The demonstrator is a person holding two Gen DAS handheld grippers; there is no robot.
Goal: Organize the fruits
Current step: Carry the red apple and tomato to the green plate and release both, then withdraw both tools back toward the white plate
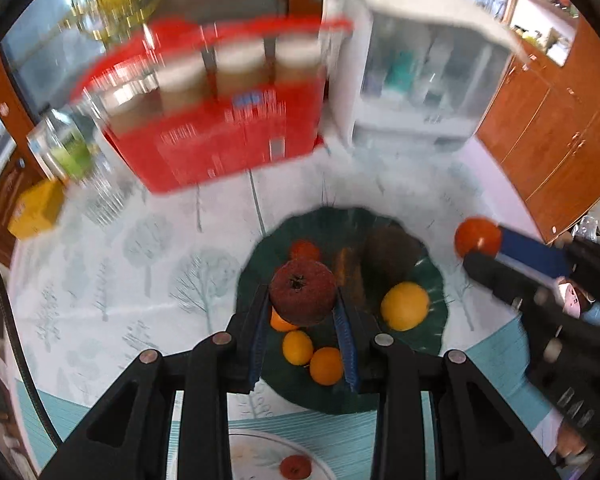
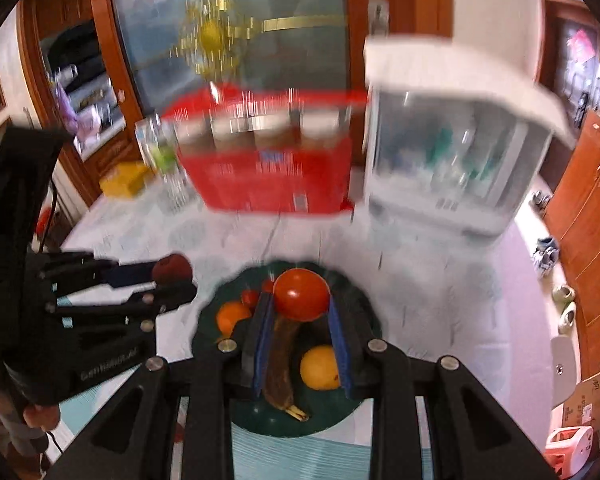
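Left tool (image 1: 303, 312): clamped on a dark red, pomegranate-like fruit (image 1: 302, 293) at its fingertips, above the green plate (image 1: 260, 264).
Right tool (image 2: 300, 320): closed on a red tomato (image 2: 301, 295), over the same plate.
Below the tools: oranges (image 1: 326, 365), a lemon (image 1: 405, 306) and a browned banana (image 2: 280, 376) lie on the plate.
Doing it well: probably carry both fruits level, grip steady, tools apart; lower onto a bare spot before releasing.

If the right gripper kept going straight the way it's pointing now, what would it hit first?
Most likely the dark green plate below it. The right gripper, holding a red tomato, points steeply down over the plate's brown banana and orange. Depth is unclear, so that fruit might come first.
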